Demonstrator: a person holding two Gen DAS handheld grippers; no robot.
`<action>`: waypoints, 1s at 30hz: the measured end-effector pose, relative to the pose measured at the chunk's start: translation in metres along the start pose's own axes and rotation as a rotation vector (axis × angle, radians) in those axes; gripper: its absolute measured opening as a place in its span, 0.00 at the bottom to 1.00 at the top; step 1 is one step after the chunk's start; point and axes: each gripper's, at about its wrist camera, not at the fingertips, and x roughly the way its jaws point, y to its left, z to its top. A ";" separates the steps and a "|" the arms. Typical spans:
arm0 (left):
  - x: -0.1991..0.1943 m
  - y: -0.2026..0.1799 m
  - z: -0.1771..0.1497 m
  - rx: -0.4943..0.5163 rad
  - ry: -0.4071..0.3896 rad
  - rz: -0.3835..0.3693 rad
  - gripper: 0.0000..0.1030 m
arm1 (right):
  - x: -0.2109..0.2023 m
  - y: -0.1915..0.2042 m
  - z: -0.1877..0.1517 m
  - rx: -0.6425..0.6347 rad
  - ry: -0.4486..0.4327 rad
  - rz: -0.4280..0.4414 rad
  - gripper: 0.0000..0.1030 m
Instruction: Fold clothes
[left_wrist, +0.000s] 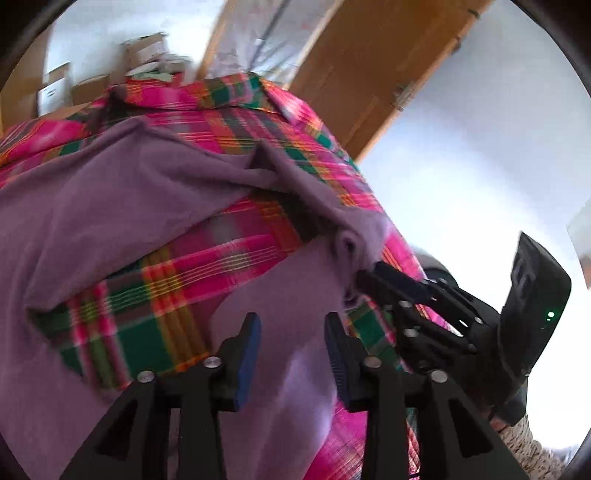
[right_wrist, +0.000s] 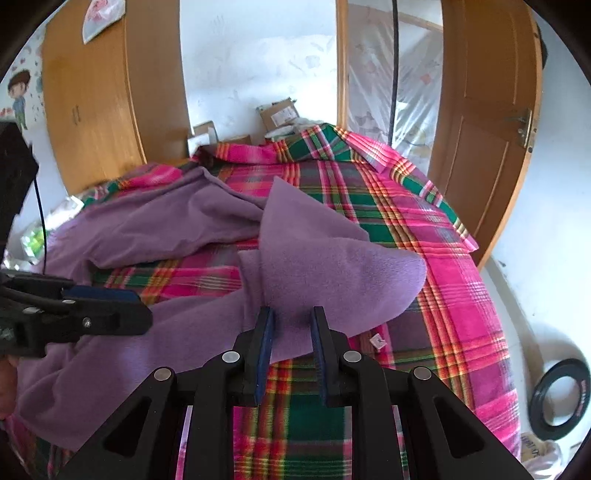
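Observation:
A purple fleece garment (left_wrist: 110, 206) (right_wrist: 166, 221) lies crumpled across a bed covered by a pink, green and orange plaid sheet (left_wrist: 221, 122) (right_wrist: 406, 206). My right gripper (right_wrist: 293, 326) is shut on a bunched edge of the garment and holds a flap (right_wrist: 332, 266) raised above the sheet. Seen from the left wrist, the right gripper (left_wrist: 364, 275) pinches the cloth at its tip. My left gripper (left_wrist: 293, 332) stands open just above a flat part of the garment, with nothing between its pads. From the right wrist, the left gripper (right_wrist: 144, 314) shows at the left edge.
Cardboard boxes (right_wrist: 277, 110) sit behind the bed's far edge. A wooden wardrobe (right_wrist: 88, 110) stands at the back left and a wooden door (right_wrist: 487, 110) at the right. A black ring (right_wrist: 561, 398) lies on the floor to the right of the bed.

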 end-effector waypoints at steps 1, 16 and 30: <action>0.005 -0.005 0.002 0.020 0.010 -0.003 0.38 | 0.001 -0.001 0.000 0.001 0.003 0.004 0.20; 0.054 -0.008 0.010 0.010 0.106 0.064 0.38 | 0.006 -0.008 -0.002 -0.016 0.016 0.021 0.05; 0.047 0.009 0.002 -0.063 0.093 -0.002 0.17 | -0.016 -0.054 0.025 0.027 -0.078 -0.108 0.04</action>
